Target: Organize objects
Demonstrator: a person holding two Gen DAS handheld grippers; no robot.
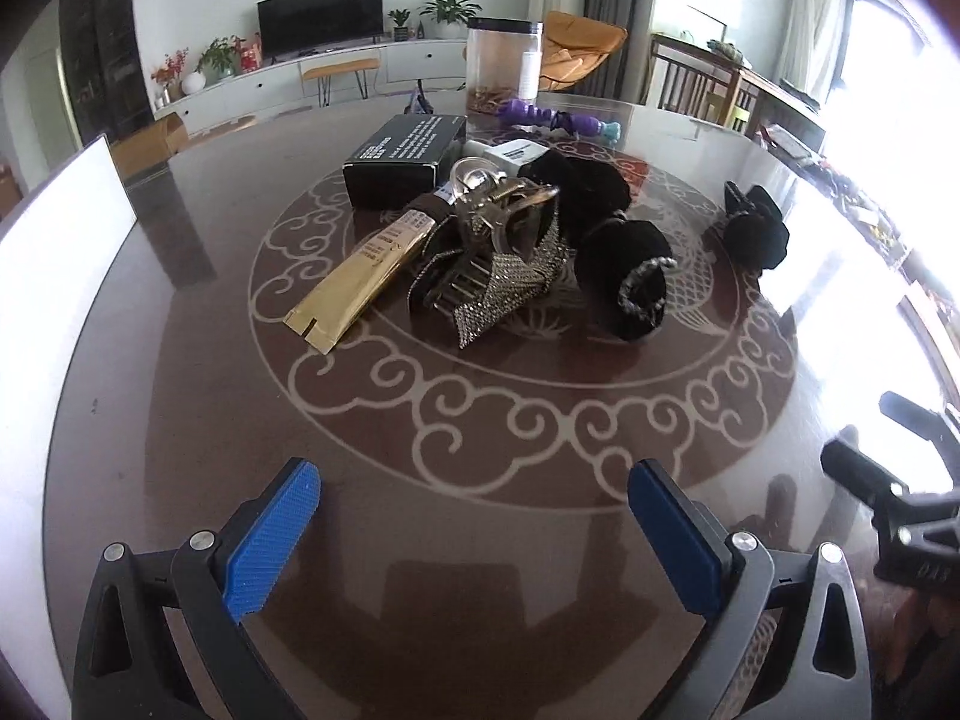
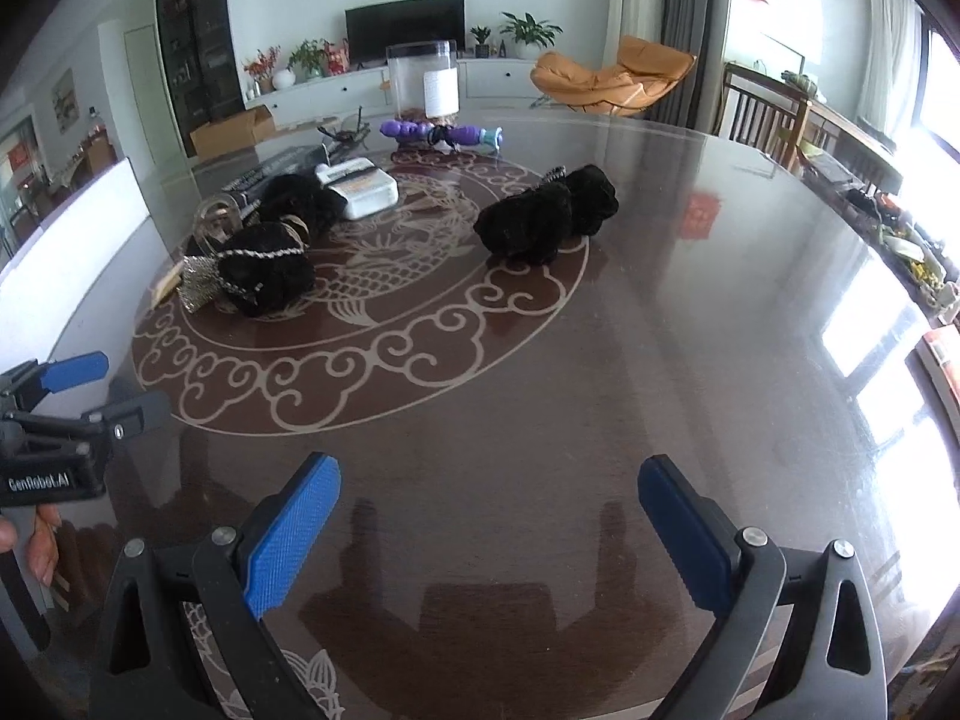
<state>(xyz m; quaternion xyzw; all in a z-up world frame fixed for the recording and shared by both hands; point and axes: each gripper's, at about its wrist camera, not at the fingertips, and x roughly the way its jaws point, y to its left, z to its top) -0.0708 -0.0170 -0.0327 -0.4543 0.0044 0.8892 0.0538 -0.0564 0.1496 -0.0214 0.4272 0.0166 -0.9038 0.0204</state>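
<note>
A pile of objects lies mid-table: a gold tube (image 1: 360, 285), a rhinestone hair claw (image 1: 492, 276), a black box (image 1: 405, 159), a white box (image 1: 516, 153) and black velvet scrunchies (image 1: 624, 276). In the right wrist view the near scrunchie (image 2: 267, 276) and a separate black velvet hair piece (image 2: 546, 216) show. My left gripper (image 1: 474, 534) is open and empty, well short of the pile. My right gripper (image 2: 489, 534) is open and empty over bare table.
A round dark table (image 2: 660, 360) with a dragon inlay. A clear jar (image 2: 423, 81) and a purple toy (image 2: 441, 133) stand at the far edge. A white panel (image 1: 54, 276) is at the left. The left gripper also shows in the right wrist view (image 2: 66, 396).
</note>
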